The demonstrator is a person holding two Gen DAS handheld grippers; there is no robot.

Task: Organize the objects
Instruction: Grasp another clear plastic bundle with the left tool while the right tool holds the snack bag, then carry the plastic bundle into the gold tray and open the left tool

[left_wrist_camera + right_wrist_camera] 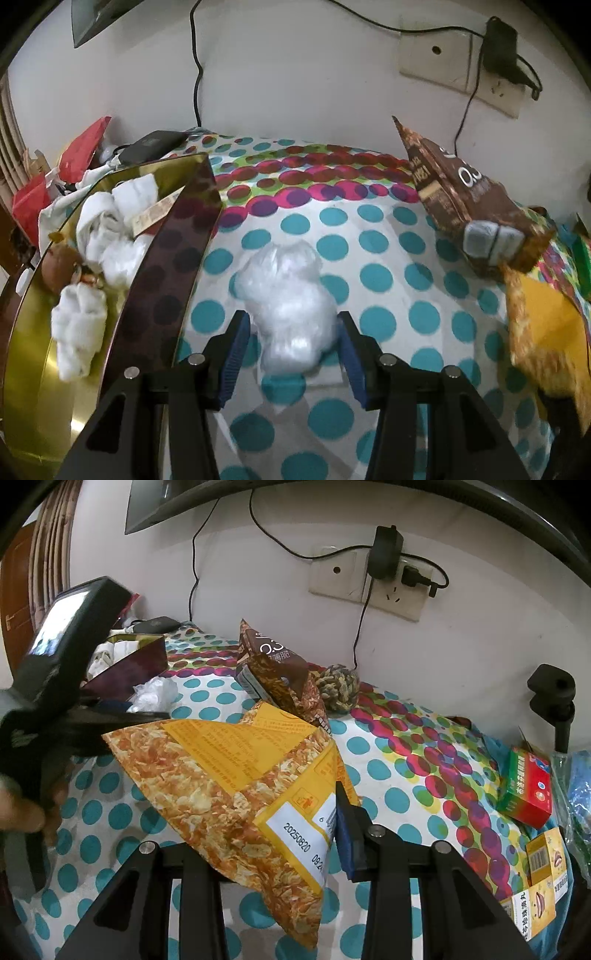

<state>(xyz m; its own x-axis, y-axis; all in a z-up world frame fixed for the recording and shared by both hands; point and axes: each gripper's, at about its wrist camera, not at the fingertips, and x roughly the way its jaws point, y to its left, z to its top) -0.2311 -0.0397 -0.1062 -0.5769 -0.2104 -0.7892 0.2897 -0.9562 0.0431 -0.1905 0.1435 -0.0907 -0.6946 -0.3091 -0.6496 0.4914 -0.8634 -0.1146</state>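
Observation:
Between the blue pads of my left gripper (291, 325) sits a crumpled clear plastic bag (288, 295), and both pads press its sides just above the dotted tablecloth (388, 280). Right beside it on the left is a gold tin (33, 369) with a dark maroon wall, holding white cloths (110, 229). My right gripper (291, 812) is shut on an orange and yellow snack bag (229, 782); only its right pad (343, 830) shows, since the bag hides the other. A brown snack bag (273, 668) stands behind the yellow one. The right wrist view also shows the left gripper (140, 709) with the plastic bag (153, 694).
A rope ball (338, 688) lies by the wall. A green and red medicine box (528, 794) and a yellow box (543, 867) sit at the right edge. A black clamp (554, 690), a wall socket with charger (384, 554) and red bags (81, 147) border the table.

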